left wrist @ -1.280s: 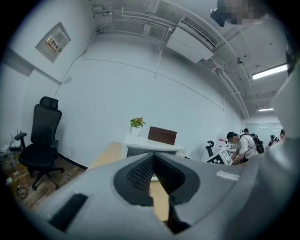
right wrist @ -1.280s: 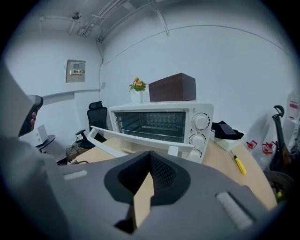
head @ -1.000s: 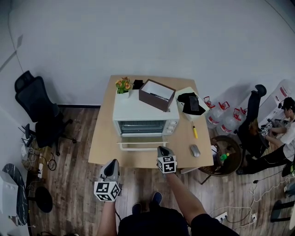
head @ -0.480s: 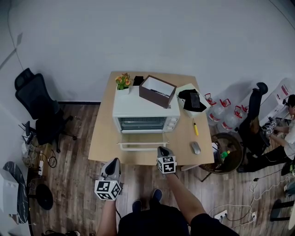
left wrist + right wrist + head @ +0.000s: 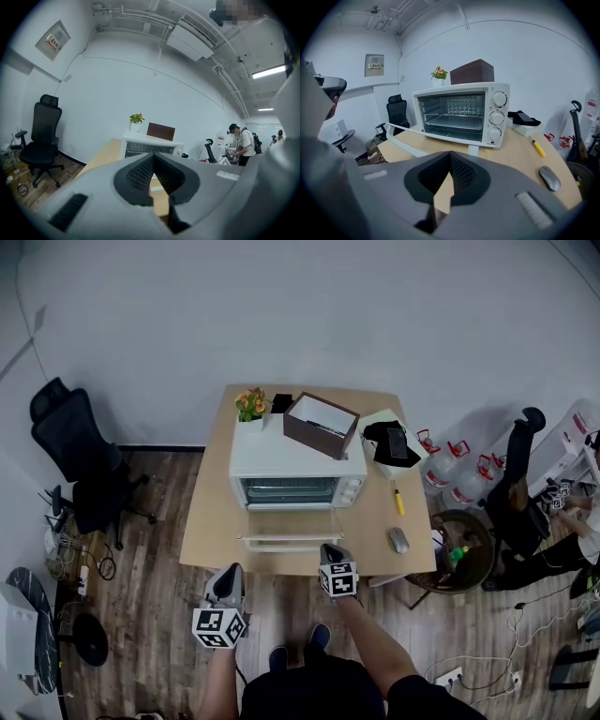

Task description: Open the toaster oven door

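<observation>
**Item: toaster oven (image 5: 297, 465).** White, standing toward the rear of a light wooden table (image 5: 208, 521), front facing the person. Its door (image 5: 291, 522) is fully open, lying flat on the near side of the oven, with the white handle bar at its near edge. The right gripper view shows the wire rack inside and three round knobs (image 5: 496, 117) stacked down the right side of the front.

**On the oven:** a dark brown box (image 5: 321, 426), set at an angle; a potted plant with orange flowers (image 5: 249, 410) at the rear left corner.

**On the table, right of the oven:** a yellow screwdriver (image 5: 397, 502); a grey computer mouse (image 5: 398, 541) nearer the front edge; a black object on a white box (image 5: 389, 446) at the back.

**Left gripper (image 5: 229, 574):** held just off the table's near edge, over the wooden floor, apart from the oven. Jaws pressed together at the tips, nothing between them.

**Right gripper (image 5: 329, 547):** over the table's near edge, just in front of the door's handle bar, not touching it. Jaws closed tip to tip, empty.

**Surroundings:** a black office chair (image 5: 80, 465) to the left; water bottles (image 5: 441, 471) on the floor to the right; a person at the far right edge.
</observation>
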A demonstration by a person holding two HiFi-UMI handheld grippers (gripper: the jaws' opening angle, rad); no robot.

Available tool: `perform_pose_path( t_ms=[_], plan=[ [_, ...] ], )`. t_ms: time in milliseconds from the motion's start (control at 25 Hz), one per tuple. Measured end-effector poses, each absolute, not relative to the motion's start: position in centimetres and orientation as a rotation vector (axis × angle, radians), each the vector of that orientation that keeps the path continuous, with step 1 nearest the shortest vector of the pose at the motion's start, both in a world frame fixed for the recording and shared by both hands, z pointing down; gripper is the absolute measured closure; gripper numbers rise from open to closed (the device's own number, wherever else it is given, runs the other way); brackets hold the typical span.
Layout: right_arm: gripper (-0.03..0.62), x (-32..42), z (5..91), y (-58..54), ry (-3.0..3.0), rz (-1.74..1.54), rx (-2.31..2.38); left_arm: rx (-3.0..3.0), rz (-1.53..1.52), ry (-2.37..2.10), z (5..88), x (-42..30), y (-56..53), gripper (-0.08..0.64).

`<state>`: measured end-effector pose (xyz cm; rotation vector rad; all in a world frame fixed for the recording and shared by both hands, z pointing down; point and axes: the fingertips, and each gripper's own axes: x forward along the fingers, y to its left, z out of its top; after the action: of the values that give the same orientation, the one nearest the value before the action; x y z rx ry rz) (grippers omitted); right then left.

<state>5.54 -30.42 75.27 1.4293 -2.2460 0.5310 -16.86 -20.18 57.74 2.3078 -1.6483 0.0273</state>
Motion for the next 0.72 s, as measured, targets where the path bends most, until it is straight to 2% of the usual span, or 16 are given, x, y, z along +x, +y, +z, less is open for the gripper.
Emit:
perform_pose_path(
  t_ms=[720],
  plan=[
    [0.586,5.5,78.8,-29.1,-2.213,0.597,1.380,2.305,0.051,-1.629,58.5,-16.3,-19.9,0.565]
  ],
)
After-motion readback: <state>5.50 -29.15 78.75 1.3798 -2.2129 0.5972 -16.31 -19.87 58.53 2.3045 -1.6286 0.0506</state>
